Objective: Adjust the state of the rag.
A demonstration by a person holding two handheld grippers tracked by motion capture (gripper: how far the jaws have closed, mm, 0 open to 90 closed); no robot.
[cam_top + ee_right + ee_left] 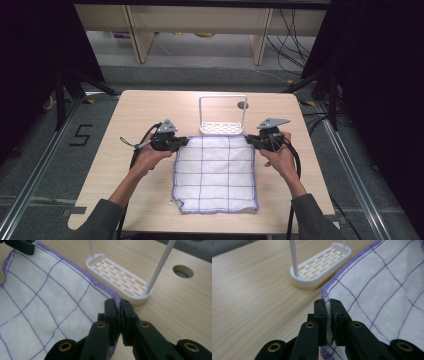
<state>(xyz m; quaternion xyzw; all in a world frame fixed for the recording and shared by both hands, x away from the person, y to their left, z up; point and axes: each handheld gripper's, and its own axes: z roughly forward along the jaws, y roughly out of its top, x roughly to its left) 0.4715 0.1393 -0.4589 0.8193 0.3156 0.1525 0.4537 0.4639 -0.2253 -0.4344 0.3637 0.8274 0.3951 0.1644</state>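
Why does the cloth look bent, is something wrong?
Nothing is broken. The cloth bends because the left gripper and right gripper each pinch a far corner. Its near left corner is slightly ragged. The rack stands straight.

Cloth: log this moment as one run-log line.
left gripper: shut on cloth far-left corner | right gripper: shut on far-right corner | rack: beyond cloth | table: near edge rests

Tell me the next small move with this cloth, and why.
Probably lift both far corners together and carry them toward the rack. The left hand-held gripper and right hand-held gripper are each shut on a far corner of the checked cloth, whose near edge lies on the table; the rack's rail stands just beyond.
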